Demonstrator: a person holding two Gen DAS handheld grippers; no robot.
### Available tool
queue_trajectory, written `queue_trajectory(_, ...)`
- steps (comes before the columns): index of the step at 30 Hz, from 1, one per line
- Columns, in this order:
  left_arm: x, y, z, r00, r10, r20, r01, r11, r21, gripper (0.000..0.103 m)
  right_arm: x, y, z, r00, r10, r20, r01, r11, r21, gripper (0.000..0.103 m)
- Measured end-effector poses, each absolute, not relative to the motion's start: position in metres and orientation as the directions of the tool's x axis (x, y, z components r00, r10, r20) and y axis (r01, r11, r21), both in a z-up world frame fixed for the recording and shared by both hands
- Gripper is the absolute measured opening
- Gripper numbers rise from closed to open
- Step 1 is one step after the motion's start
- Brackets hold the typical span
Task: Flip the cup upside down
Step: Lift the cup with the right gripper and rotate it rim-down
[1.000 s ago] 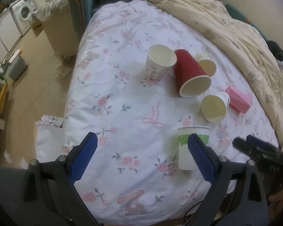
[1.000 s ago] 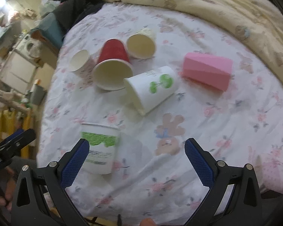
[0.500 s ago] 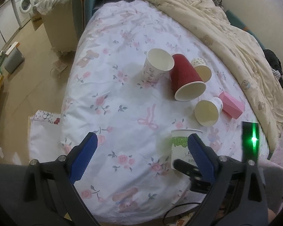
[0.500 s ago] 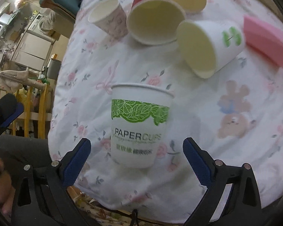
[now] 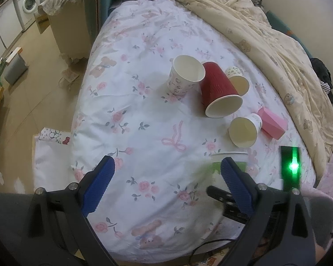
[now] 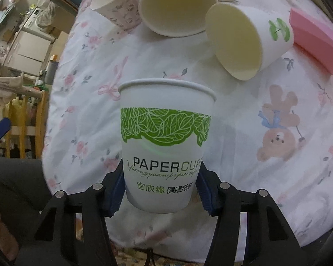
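Setting: a lived-in home, bedroom open to a laundry or utility corner. Evidence: bed [image 5: 144,115] with white sheet printed in pink roses, bows and teddy bears; cream quilt [image 5: 266,35] with bear motifs, rumpled along the right side; front-loading washing machine [image 5: 28,2] at far left beside white cabinets [image 5: 2,28]; tan tiled floor [image 5: 33,102] with a small grey bin [image 5: 15,68]; dark clothing [image 5: 324,75] heaped at the far right edge (garment type unclear); yellow wooden rail [image 6: 20,119] at left.
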State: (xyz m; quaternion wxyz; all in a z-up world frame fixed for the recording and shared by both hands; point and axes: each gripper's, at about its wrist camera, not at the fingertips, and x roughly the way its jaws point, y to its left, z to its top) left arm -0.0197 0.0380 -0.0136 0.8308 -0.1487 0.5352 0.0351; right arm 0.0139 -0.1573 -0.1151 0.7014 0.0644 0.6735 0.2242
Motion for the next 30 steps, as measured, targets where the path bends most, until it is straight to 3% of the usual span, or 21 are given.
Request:
queue_trajectory(11,-0.019,0.029,-0.012,0.448,-0.116,-0.887,-0.181,0.959,-0.217,0.095,0.013,-0.197,-0.029,0.129,0.506,-0.853,-0.315,0.837,0.448,0.059)
queue_trajectory(19,-0.019,0.014,-0.013,0.455,-0.134,-0.881,-0.126,0.969,-0.213,0.095,-0.002,-0.201,-0.061,0.097,0.528,-0.843,-0.298,0.824,0.482,0.059)
queue_trajectory(30,-0.022,0.000,-0.004,0.498,-0.234,-0.835,-0.034,0.957,-0.289,0.095,-0.006,-0.180,-0.049,0.070,0.588,-0.806,-0.379,0.763,0.523,0.059)
